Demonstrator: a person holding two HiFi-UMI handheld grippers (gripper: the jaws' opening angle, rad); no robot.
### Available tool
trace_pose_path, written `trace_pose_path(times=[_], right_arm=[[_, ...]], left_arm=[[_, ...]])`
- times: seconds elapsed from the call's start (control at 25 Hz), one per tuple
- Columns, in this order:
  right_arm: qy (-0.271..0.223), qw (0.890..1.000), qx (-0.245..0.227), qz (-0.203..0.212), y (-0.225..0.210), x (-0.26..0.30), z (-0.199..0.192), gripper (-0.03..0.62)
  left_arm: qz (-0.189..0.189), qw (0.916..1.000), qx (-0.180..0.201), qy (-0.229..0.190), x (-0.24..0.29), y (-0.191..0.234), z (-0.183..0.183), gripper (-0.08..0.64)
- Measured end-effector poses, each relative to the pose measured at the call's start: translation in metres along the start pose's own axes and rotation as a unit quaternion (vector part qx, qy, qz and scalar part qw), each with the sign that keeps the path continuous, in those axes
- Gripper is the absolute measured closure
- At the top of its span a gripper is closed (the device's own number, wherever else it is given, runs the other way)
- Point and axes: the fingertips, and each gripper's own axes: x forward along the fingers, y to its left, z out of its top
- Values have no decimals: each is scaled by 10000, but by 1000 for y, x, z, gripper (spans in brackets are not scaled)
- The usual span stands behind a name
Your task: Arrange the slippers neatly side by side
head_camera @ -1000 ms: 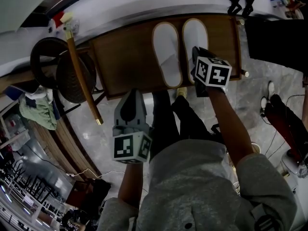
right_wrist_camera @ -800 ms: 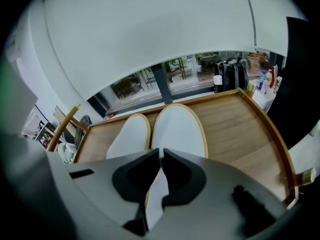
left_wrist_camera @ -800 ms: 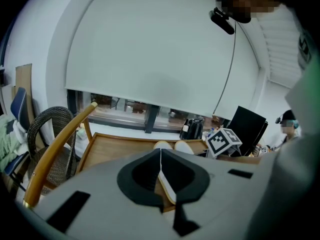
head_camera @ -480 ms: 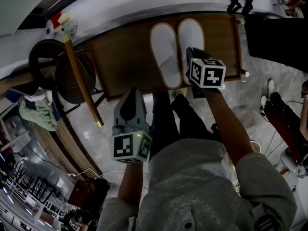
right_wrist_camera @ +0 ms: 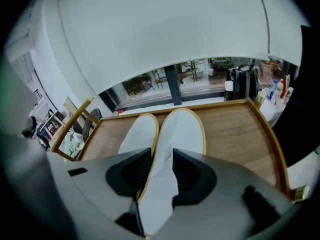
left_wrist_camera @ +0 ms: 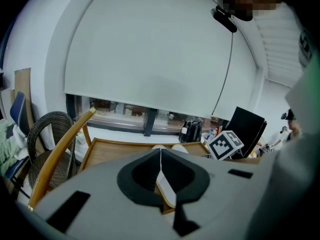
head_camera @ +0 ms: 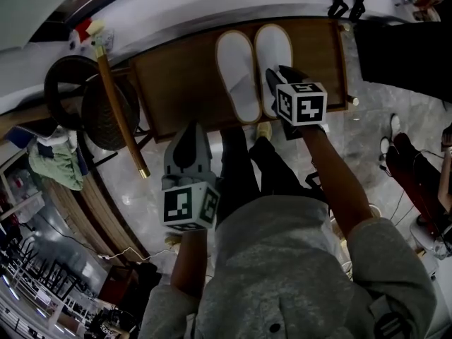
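Down at the lower left of the head view, the left gripper [head_camera: 191, 134] hangs short of the table, jaws pressed together on nothing. Further up, the right gripper [head_camera: 274, 76] sits over the heel end of the right slipper [head_camera: 274, 44]. Its jaws have just been opening and now stand wide, with the heel between them but not pinched. That slipper lies right against the left slipper [head_camera: 236, 73], toes pointing away, upper middle of frame. They look light, soft and floppy, so I'd pinch the firmer sole rim at the heel. The rimmed wooden table [head_camera: 176, 90] holds just those two.
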Motion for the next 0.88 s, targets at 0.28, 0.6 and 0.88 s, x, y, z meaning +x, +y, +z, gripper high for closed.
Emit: trace_pose_path(times=[0.28, 0.6, 0.88], right_arm=[[-668, 9965, -505, 9, -5, -73, 25, 463], [-1599, 9818, -959, -355, -34, -195, 41, 465], [-2234, 9608, -1589, -420, -27, -288, 43, 558]], left_arm=[[-120, 9993, 213, -281, -26, -24, 17, 543], [-414, 9950, 587, -694, -68, -73, 33, 543], [-505, 9893, 780, -1126, -125, -106, 58, 543]])
